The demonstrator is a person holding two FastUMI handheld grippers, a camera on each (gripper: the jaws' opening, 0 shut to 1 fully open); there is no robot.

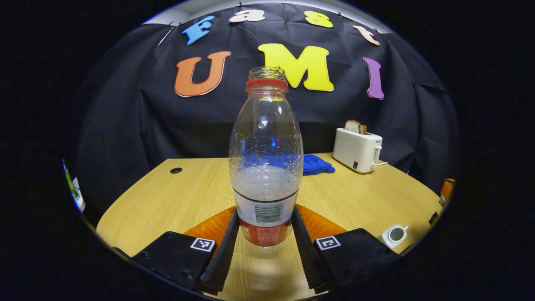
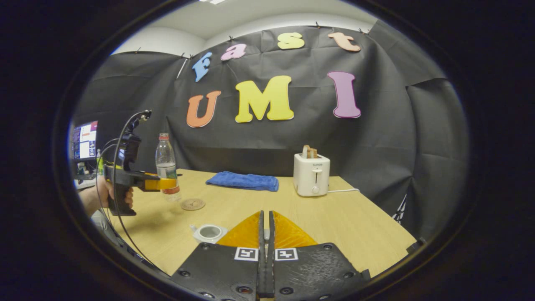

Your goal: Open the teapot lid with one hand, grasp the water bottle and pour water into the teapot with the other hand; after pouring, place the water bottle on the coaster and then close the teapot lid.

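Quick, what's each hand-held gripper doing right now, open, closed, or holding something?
Left hand-held gripper: closed on the water bottle, held upright.
Right hand-held gripper: closed; whether it pinches anything cannot be told.

Both views face the booth wall, sharing the toaster [image 1: 357, 149] [image 2: 311, 174].

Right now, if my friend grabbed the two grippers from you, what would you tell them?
Left gripper: shut on the water bottle, upright, held above the table, cap off, part full.
Right gripper: shut; whether it pinches the lid can't be told.
Teapot: open, by the right gripper. Coaster: bare, beside the bottle.
Done: lid off, bottle grasped. Whether water has been poured can't be told.
Left: bottle onto coaster, lid back on.
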